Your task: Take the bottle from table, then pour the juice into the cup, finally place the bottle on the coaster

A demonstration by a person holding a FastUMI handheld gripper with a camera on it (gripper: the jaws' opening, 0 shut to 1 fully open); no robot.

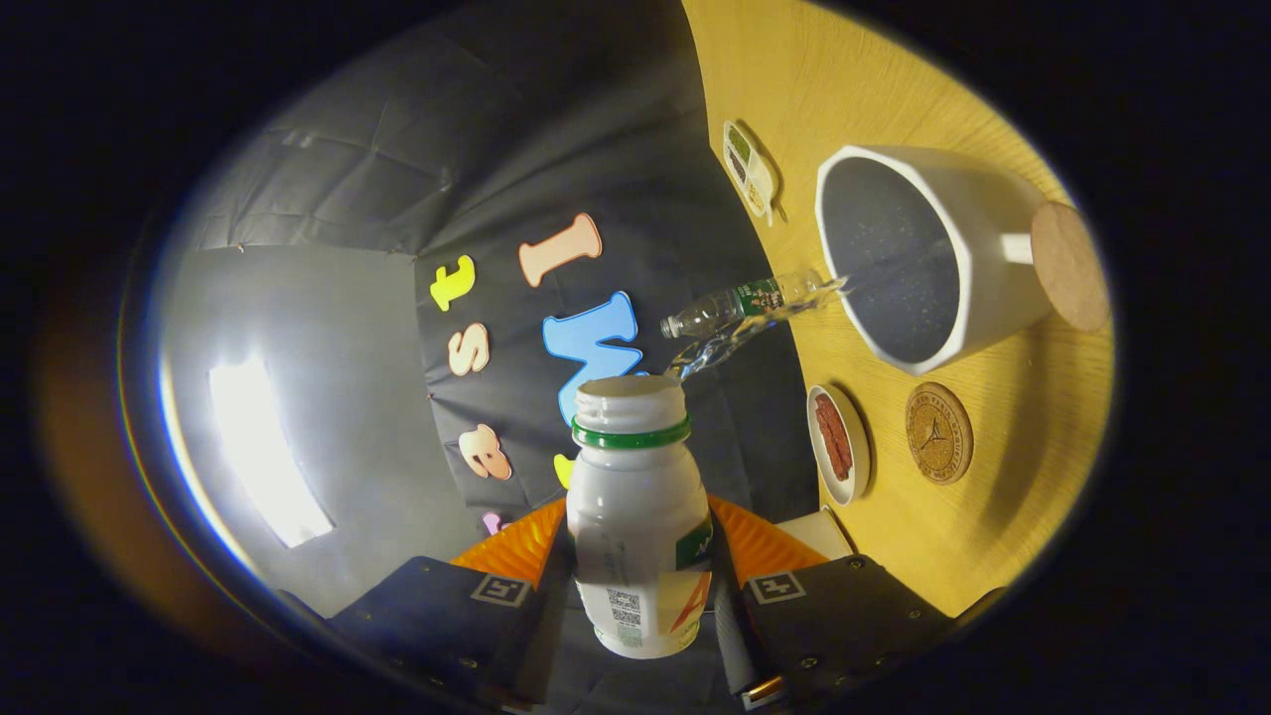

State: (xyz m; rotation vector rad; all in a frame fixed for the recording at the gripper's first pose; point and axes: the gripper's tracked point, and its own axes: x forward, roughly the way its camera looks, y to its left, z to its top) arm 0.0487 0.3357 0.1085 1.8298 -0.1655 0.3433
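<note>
Your tool [640, 586] is pinching the bottle [635, 516]: both fingers [467, 606] press on its sides, one on each flank, with the body between them and the open neck pointing ahead. The cap is off and a green ring sits just under the mouth. The whole view is rolled on its side, so the table [1003, 497] stands like a wall beside the bottle, which means you have it tipped over.

Beyond the mouth, the cup [923, 258] sits on the table, white outside and dark inside, with a round cork handle end. A clear plastic bottle [745, 303] lies between your bottle and the cup, its far end at the cup's rim. The coaster [938, 433] is on the table near the cup, bare on top. Just beside it is a small dish [839, 442] with something reddish in it. Past the cup lies a small tray [750, 169].
</note>
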